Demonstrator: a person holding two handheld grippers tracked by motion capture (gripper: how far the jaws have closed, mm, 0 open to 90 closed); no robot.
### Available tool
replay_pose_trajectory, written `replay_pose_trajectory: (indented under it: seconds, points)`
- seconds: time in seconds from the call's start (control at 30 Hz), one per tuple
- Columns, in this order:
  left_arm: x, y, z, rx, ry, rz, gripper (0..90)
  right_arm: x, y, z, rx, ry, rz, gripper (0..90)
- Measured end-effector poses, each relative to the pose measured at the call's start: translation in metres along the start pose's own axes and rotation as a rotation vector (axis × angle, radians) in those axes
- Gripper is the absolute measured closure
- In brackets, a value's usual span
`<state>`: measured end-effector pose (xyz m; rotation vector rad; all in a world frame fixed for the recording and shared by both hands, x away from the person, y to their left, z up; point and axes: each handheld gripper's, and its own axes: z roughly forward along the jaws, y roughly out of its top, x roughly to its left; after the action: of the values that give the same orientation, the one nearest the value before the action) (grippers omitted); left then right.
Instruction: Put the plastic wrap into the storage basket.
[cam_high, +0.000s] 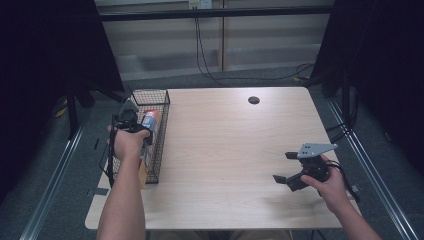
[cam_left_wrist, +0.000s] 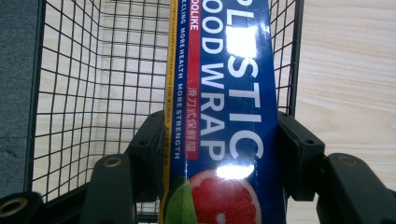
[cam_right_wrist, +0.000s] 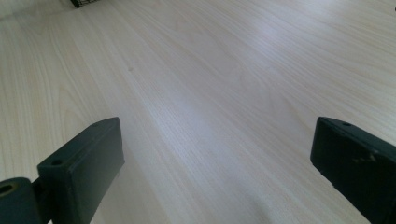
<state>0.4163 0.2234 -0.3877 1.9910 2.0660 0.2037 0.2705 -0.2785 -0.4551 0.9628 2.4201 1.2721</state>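
A long blue box of plastic food wrap (cam_left_wrist: 229, 116), with a grapefruit picture and a yellow edge, is clamped between the jaws of my left gripper (cam_left_wrist: 219, 154). It hangs over the black wire basket (cam_left_wrist: 93, 84). From above, the left gripper (cam_high: 131, 124) holds the box (cam_high: 150, 122) inside the basket (cam_high: 162, 135) at the table's left edge. My right gripper (cam_high: 286, 167) stands open near the front right of the table, above bare wood, with nothing between its fingers (cam_right_wrist: 84, 163).
The light wooden table (cam_high: 225, 150) has a dark cable hole (cam_high: 254, 100) near its back edge. A tan item (cam_high: 143, 172) lies in the basket's near end. Cables hang behind the table. Dark curtains stand on both sides.
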Motion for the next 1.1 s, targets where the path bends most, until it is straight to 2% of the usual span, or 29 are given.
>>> replay_pose_trajectory:
  seconds: [0.33, 0.53, 1.1]
  points:
    - [0.0000, 0.0002, 0.0016, 0.009, 0.009, 0.008, 43.1, 0.0002, -0.0001, 0.0001, 0.001, 0.001, -0.001, 2.4]
    - [-0.0002, 0.0003, 0.0021, 0.005, 0.009, -0.006, 42.9, 0.0001, -0.0001, 0.0003, 0.002, 0.003, -0.004, 2.3]
    - [-0.0025, -0.0006, 0.0034, -0.002, 0.022, -0.003, 41.4, 0.0004, -0.0003, 0.0011, 0.002, 0.001, -0.004, 2.4]
